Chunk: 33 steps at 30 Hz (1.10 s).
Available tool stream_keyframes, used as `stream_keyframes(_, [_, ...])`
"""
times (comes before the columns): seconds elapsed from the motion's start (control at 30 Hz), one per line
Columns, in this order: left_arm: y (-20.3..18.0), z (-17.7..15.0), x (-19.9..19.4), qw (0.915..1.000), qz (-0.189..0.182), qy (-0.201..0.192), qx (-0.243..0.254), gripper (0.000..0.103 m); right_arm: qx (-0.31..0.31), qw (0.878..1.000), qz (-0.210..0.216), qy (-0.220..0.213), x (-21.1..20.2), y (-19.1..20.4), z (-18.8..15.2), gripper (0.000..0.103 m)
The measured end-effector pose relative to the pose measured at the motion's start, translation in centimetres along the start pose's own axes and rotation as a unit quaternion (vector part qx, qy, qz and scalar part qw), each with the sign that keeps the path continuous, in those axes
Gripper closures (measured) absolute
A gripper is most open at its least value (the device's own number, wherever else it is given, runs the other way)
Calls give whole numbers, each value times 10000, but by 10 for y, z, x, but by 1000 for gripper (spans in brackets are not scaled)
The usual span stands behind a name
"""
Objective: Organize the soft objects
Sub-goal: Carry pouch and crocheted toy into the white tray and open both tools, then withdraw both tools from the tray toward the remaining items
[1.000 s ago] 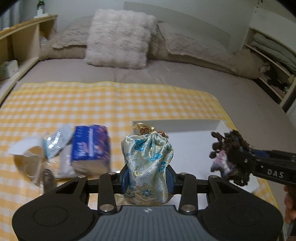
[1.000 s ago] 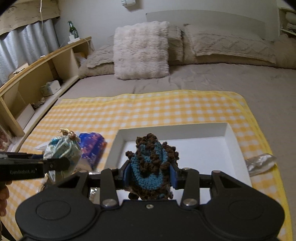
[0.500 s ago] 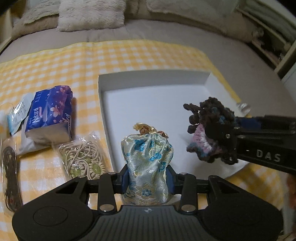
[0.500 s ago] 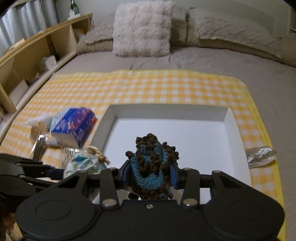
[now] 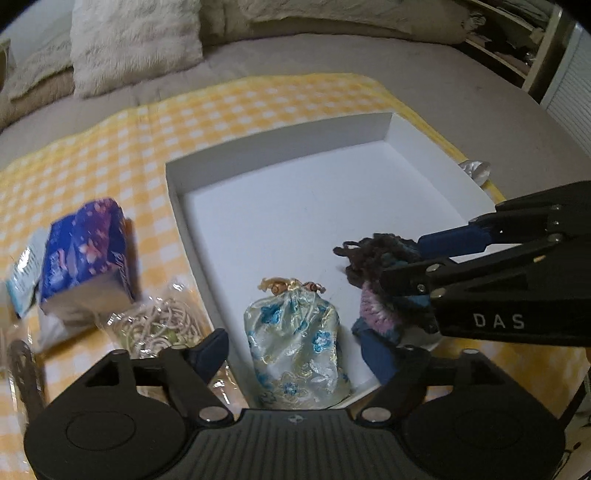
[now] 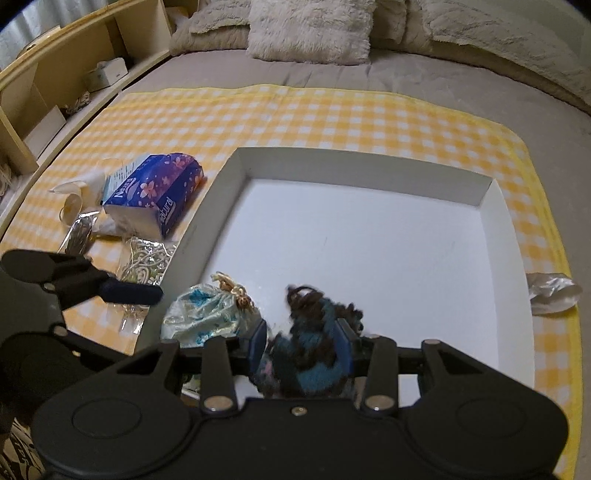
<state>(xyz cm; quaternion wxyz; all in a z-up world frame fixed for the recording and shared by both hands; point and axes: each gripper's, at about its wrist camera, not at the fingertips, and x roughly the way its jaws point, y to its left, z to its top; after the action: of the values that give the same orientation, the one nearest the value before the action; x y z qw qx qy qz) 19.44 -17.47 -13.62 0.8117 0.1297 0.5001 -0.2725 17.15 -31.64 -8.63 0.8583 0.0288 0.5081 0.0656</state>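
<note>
A shallow white tray (image 6: 229,192) lies on a yellow checked cloth (image 6: 295,110) spread over a bed. Inside the tray, in the near left corner, stands a pale satin drawstring pouch (image 5: 297,343) with blue flowers, its tied neck pointing up. The left gripper (image 5: 299,350) is around it, and its jaws have just been opening: the two blue fingers (image 5: 212,349) now stand wide on either side and do not touch the pouch, which rests by itself on the tray floor. Just to the right of the pouch, the right gripper (image 6: 301,345) pinches a crocheted yarn piece (image 6: 310,347) in brown, teal and some pink between its pads, low over the same near part of the tray; I cannot tell if the yarn touches the floor. The pouch and the yarn piece are close together.

The rest of the tray, its whole far half and right side, is bare white floor with low walls. Left of the tray, on the cloth, lie a blue tissue pack (image 6: 159,192) with pink flowers, a clear bag of pale cord (image 5: 162,321) just beside the tray wall, and other small wrapped things. At the tray's right edge lies a crumpled shiny wrapper (image 6: 552,291). Beyond the cloth the bed is free up to a fluffy pillow (image 6: 310,29).
</note>
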Motion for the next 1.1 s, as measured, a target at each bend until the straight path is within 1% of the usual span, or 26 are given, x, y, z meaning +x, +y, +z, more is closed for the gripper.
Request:
stream_keyframes(0.13, [-4,-3,-9,9997,105,-87,187,22,14,10000,35,-26,-6,-2,-2,61])
stream_keyframes(0.23, [-7,-5,-16,9996,110,-107,220,21,61,9999,49,-66,-11,-6,-4,59])
stream_keyframes(0.3, [-7,-7,-19,9996,101,-123,214,21,102,9999,31,-96,-17,-8,-6,53])
stream_keyframes(0.4, [-5,-10,-25,9997,111,-160,169,19,194,9997,10,-174,-26,-10,-10,46])
stream_keyframes(0.47, [-4,-11,-30,9996,120,-199,131,18,258,9994,10,-242,-32,-11,-12,42])
stream_keyframes(0.53, [-4,-12,-36,9996,133,-249,91,17,312,9990,-8,-323,-39,-12,-15,40])
stream_keyframes(0.63, [-4,-12,-46,9993,145,-347,29,16,402,9981,-40,-456,-51,-14,-20,34])
stream_keyframes(0.7, [-4,-14,-53,9990,155,-418,-27,16,435,9975,-89,-549,-59,-14,-23,27])
stream_keyframes(0.8, [-4,-17,-61,9985,157,-507,-115,14,438,9964,-143,-712,-72,-13,-28,21])
stream_keyframes(0.97, [-3,-22,-76,9974,148,-668,-211,11,531,9942,-194,-915,-88,-12,-34,13])
stream_keyframes(1.1, [-2,-26,-88,9959,196,-834,-289,7,546,9922,-243,-1096,-100,-10,-40,5])
